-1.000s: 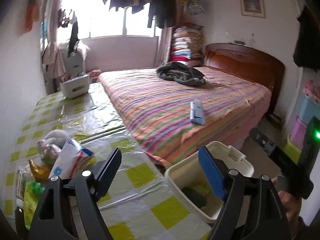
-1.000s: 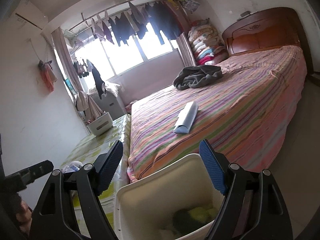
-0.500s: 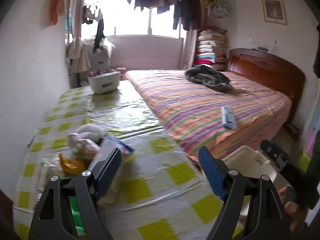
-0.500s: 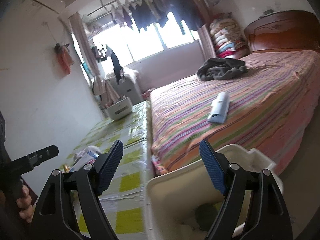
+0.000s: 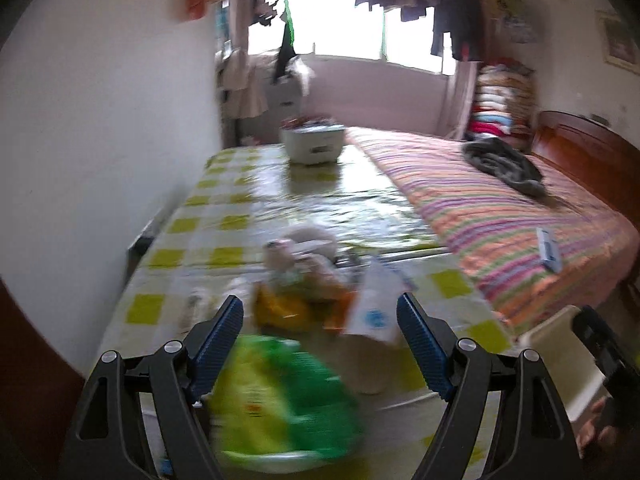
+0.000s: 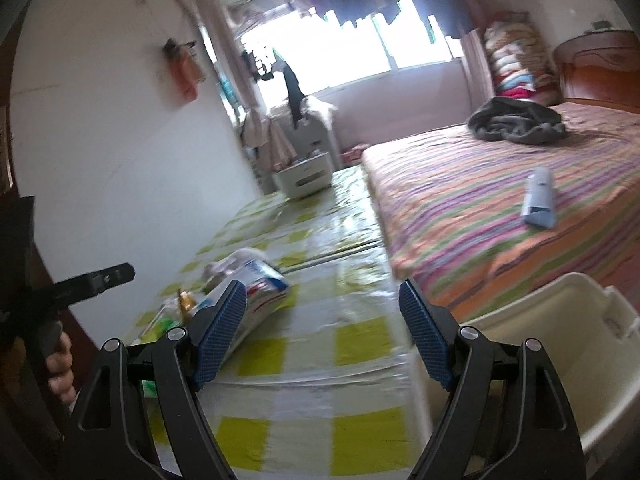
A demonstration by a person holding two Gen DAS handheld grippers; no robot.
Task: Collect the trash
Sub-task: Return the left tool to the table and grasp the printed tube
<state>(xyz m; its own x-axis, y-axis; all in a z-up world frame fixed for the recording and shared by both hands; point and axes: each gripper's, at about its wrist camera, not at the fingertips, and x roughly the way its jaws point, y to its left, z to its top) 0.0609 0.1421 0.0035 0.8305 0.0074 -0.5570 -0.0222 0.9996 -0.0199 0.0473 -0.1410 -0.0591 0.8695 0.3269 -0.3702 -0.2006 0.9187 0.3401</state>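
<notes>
A heap of trash lies on the yellow-checked table: a green wrapper, an orange wrapper, a white and blue carton and crumpled white paper. My left gripper hangs open just over the green wrapper, nothing between its pads. In the right wrist view the carton lies at the left pad of my right gripper, which stands open and empty above the table. A cream bin sits low at the right, beside the table.
A striped bed runs along the table's right side, with a grey garment and a pale blue packet on it. A white basket stands at the table's far end. A white wall borders the left.
Both views have swung left, from the bed and bin toward the table. The trash heap now sits between the left gripper's fingers, and the bin has slid to the right edge.
</notes>
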